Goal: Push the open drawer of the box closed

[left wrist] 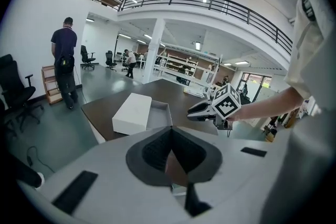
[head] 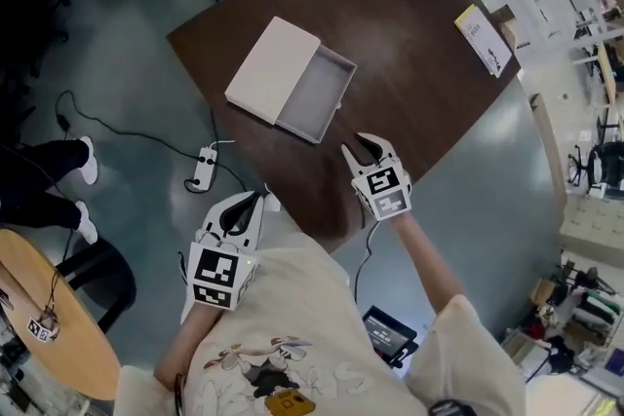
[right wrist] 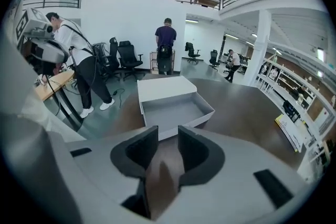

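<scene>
Hovering short of the target, the right gripper [head: 366, 147] hangs over the dark brown wooden bench [head: 419, 44], its fingers standing apart with nothing between them but bare benchtop. The left gripper [head: 255, 202] sits back at the near edge of the bench, well apart from the action, fingers pressed together and empty.

And the flat white rectangular box [head: 271, 66]? It lies mid-bench, toward the far-left side, with its pale grey open-topped drawer [head: 317, 97] pulled out almost its whole depth — empty tray fully on show. So by my reading nothing is done yet: no finger touches the drawer front, and the whole push is left to make.

The drawer comes out of the box's long side, so the box's long axis runs crosswise to the slide, upper right to lower left in the head view. The drawer points down and to the right there, toward the right gripper, and the right gripper view has its front wall squarely ahead, near but not touching. The push would run up-left, back into the box.
</scene>
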`<state>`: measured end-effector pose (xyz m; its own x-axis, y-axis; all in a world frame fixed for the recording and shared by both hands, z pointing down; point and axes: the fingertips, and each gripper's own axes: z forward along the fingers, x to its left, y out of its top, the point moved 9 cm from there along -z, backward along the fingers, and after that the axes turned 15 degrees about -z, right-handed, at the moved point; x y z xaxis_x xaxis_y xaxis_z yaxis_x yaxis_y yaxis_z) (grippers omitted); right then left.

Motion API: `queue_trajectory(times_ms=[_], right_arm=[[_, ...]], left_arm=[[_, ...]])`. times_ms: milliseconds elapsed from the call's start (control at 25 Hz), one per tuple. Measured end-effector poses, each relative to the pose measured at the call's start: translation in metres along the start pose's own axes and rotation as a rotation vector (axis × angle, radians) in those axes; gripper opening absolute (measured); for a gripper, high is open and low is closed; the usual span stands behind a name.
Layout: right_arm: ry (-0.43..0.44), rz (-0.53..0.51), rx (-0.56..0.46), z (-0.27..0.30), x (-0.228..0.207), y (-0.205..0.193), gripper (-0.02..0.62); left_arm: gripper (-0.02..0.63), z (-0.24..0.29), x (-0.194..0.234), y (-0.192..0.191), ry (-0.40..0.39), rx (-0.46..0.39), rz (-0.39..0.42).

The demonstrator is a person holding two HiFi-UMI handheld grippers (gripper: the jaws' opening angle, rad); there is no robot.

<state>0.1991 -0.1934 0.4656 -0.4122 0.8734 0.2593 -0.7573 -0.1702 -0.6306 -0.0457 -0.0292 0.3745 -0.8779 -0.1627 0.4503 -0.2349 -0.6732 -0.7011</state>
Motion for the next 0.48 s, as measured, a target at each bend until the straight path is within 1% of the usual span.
queue_trajectory(times_ms=[120, 320, 480], right_arm=[[0.031, -0.059, 0.036, 0.020, -0.016, -0.004, 0.126], [0.084, -0.163, 0.063, 0.053, -0.036, -0.013, 0.126], [0.126, -0.208, 0.094, 0.081, -0.045, -0.021, 0.127]], left_arm=[[0.006, 0.013, 0.004, 0.003, 0.021, -0.001, -0.019], [0.005, 0.032, 0.010, 0.008, 0.065, -0.005, -0.035], [0.005, 0.041, 0.017, 0.008, 0.096, 0.005, -0.043]])
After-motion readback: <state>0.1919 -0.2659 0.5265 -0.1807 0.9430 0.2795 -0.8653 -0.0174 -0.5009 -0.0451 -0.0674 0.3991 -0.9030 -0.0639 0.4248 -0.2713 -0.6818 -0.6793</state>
